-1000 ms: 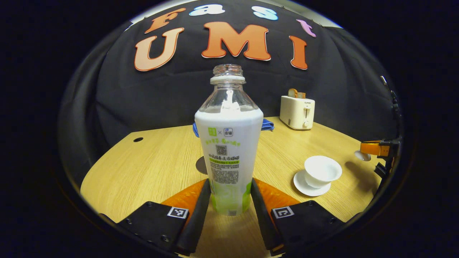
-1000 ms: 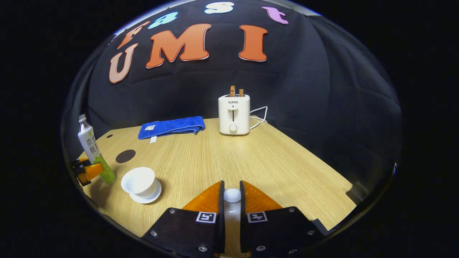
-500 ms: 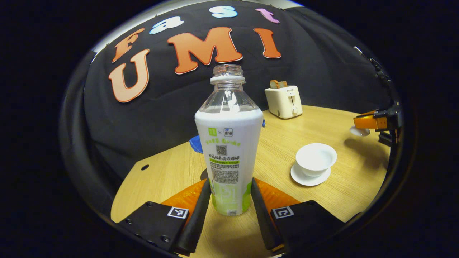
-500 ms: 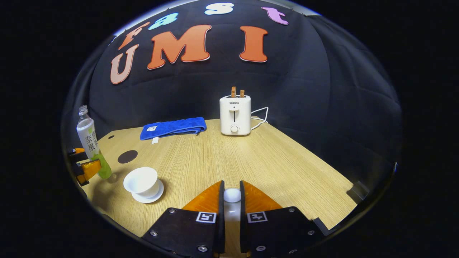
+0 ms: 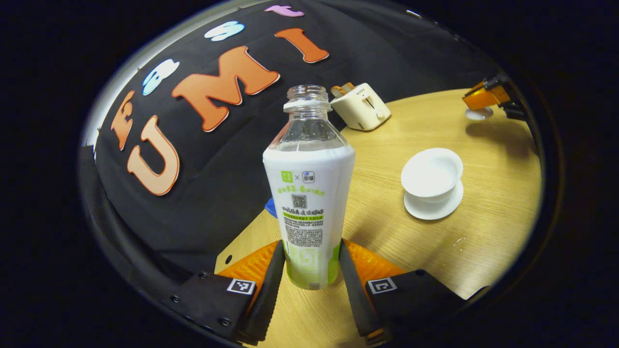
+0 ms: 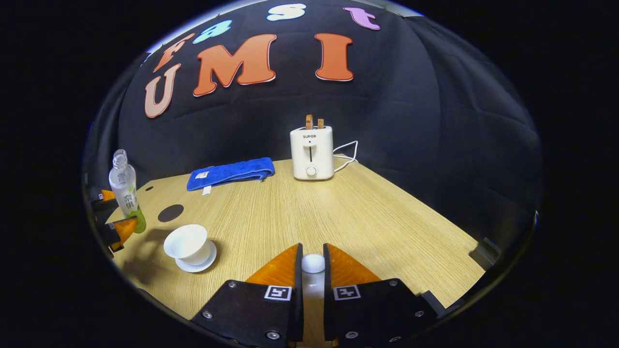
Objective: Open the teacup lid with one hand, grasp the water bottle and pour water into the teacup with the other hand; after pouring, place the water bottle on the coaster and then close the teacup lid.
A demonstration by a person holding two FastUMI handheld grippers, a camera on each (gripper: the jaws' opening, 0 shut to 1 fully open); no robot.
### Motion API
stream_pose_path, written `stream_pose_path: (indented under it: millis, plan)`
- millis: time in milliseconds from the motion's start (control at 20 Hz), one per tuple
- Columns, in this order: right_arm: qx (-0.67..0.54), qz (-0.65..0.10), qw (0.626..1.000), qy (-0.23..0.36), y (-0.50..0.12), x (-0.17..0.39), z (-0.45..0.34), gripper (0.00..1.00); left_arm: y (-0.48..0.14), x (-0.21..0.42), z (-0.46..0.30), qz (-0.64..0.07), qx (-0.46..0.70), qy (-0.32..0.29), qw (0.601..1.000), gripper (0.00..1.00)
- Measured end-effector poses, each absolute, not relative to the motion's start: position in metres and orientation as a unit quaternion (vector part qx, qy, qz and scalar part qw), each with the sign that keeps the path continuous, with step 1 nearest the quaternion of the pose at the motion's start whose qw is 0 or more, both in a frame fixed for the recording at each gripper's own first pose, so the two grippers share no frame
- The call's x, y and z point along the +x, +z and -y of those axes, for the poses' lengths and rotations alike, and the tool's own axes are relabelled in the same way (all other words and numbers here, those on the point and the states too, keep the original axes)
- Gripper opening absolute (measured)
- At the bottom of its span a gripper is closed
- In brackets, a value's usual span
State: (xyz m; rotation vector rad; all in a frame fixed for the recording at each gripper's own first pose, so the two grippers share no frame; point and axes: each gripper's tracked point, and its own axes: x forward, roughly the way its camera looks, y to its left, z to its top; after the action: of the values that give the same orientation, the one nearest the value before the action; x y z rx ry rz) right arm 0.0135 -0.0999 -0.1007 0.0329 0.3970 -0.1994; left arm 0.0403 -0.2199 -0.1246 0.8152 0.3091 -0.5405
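The right gripper is closed on the white lid. On the worktop, far left, the left gripper holds the bottle upright above the surface. The open cup sits on its saucer, near the dark coaster. At the back are a blue towel and a toaster.

left gripper: black housings, square black-white tags, your screws along the edge
right gripper: same black housings, tags, silver screws

Glossy white teacup, clear plastic bottle, wood-grain table
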Motion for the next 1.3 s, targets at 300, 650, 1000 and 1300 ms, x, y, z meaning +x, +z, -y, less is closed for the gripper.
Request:
stream_pose_path:
  millis: [300,650,1000,1300]
  plan:
    - [0.032,-0.199,0.974,-0.104,-0.107,0.011,0.109,0.17,-0.129,0.051,0.219,-0.13,0.484,-0.256,0.827,0.67]
    - [0.035,-0.2,0.973,-0.11,-0.107,0.005,0.113,0.17,-0.132,0.058,0.235,-0.115,0.574,-0.29,0.757,0.67]
    - [0.036,-0.206,0.972,-0.106,-0.109,0.006,0.11,0.17,-0.133,0.074,0.248,-0.093,0.651,-0.302,0.69,0.67]
    - [0.038,-0.209,0.971,-0.108,-0.112,0.007,0.113,0.17,-0.132,0.079,0.251,-0.08,0.694,-0.306,0.646,0.67]
